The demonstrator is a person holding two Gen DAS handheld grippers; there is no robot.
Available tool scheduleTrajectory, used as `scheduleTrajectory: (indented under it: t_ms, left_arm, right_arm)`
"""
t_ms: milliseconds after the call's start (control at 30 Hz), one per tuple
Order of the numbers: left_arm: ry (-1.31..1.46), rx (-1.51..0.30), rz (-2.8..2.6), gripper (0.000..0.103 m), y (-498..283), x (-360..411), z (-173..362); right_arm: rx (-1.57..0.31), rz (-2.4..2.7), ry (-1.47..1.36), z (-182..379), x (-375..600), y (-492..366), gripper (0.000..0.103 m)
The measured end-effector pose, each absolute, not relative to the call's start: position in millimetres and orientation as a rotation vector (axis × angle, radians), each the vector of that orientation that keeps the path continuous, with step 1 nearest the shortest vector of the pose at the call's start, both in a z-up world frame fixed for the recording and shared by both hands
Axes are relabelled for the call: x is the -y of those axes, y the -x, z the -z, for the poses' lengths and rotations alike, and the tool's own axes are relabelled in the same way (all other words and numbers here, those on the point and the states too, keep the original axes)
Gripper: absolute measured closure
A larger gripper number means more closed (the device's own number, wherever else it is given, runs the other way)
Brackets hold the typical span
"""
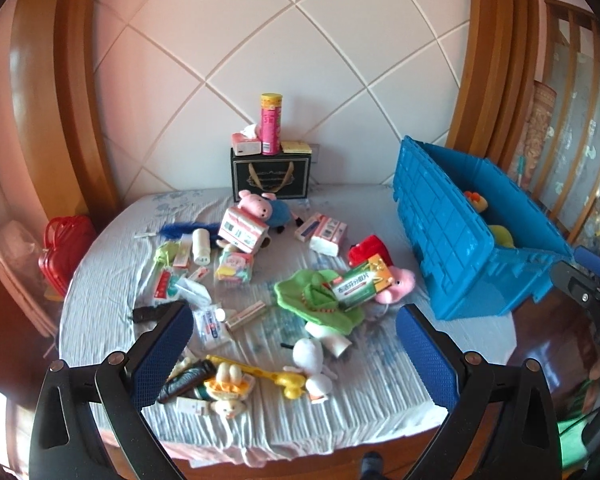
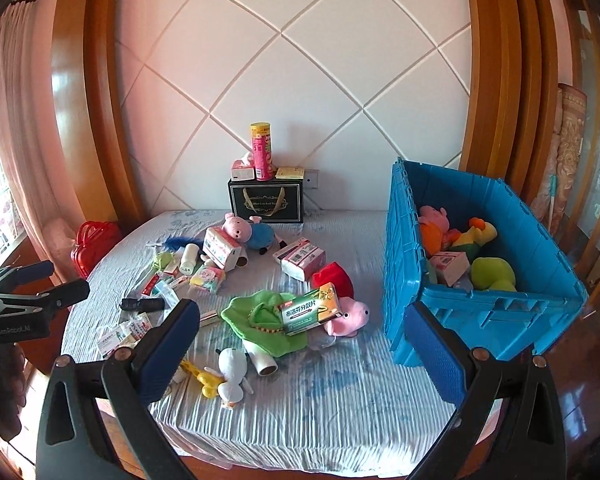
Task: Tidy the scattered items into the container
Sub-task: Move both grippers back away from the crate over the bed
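Right wrist view: both the right tool [image 2: 300, 344] and left tool [image 1: 294, 344] stand wide and unloaded above the cloth-covered counter [image 2: 340, 400], scattered boxes and plush toys left of the blue crate [image 2: 500, 308], which apparently holds several plush toys.

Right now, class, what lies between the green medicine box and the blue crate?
A pink pig plush, beside the green medicine box; then bare cloth up to the blue crate. The right wrist view shows it best.
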State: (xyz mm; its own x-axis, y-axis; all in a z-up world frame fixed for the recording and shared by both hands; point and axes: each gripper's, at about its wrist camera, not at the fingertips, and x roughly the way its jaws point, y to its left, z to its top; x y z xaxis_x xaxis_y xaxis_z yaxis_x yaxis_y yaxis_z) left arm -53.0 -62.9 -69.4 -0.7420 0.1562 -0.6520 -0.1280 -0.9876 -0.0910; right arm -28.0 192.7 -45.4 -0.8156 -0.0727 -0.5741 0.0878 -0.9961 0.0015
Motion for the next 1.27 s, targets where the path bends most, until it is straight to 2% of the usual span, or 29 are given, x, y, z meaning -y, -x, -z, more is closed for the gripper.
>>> scheduleTrajectory:
  t_ms: [300,833,1267]
  left_arm:
    - [1.044,0.067,-2.834,0.001,20,58,56]
    - [1.021,0.14,-2.902,0.001,-17,14,28]
    - [0.994,0.02,-2.959,0.001,-37,-11,17]
  right_arm:
    - [-0.07,2.896,-0.873,28,-186,1,0.0]
    - [-0.07,2.864,-0.8,6,-237,-23,0.0]
    - [-0.061,2.856,-0.78,5,-251,-38,0.0]
